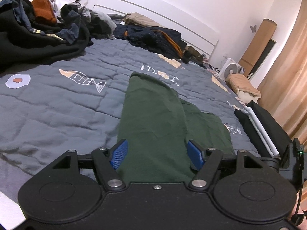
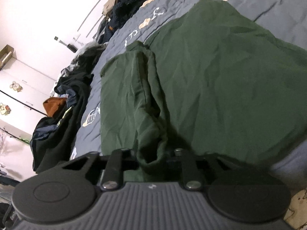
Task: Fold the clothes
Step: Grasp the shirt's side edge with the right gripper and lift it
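A dark green garment (image 1: 153, 118) lies on the grey quilted bed (image 1: 57, 111), partly folded lengthwise. My left gripper (image 1: 157, 154) is open, its blue pads (image 1: 120, 153) on either side of the garment's near end. In the right wrist view the green garment (image 2: 211, 88) fills the middle, with a bunched fold running into my right gripper (image 2: 151, 159). The right fingers are buried in the cloth, so their tips are hidden; the arms stand close together around the fold.
A heap of dark unfolded clothes (image 1: 38, 32) lies at the far left of the bed, more clothes (image 1: 157, 36) along the headboard. A stack of folded black and white items (image 1: 262, 130) sits at the right edge. A fan (image 1: 230, 70) stands beyond the bed.
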